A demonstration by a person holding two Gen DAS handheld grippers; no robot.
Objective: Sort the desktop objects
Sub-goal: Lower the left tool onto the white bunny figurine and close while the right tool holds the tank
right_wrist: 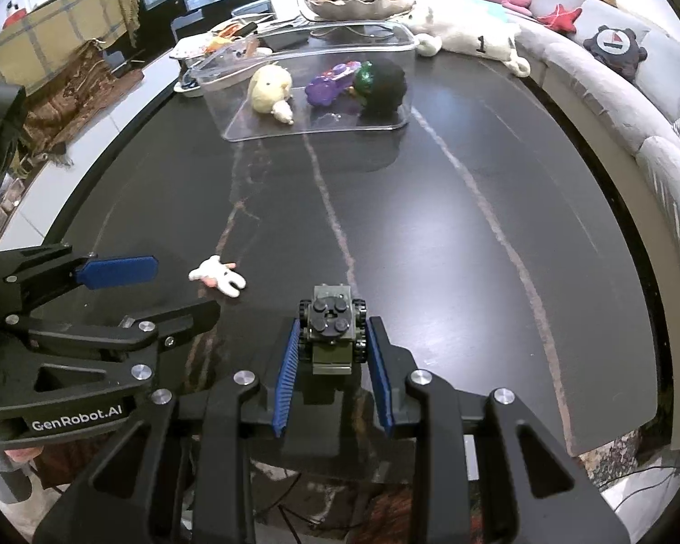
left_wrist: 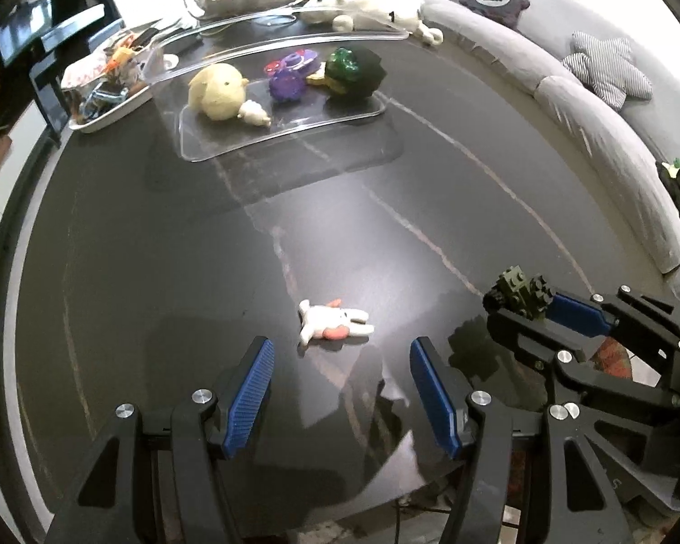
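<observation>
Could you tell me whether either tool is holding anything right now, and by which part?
The right tool grips the green brick car by its wheeled sides, pads against the wheels. The left tool is open and empty, with the white bunny toy lying ahead of it.

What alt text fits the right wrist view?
The right hand-held gripper clamps a small olive-green brick-built toy vehicle over a dark marble table. A clear plastic bin of toys sits beyond.
</observation>
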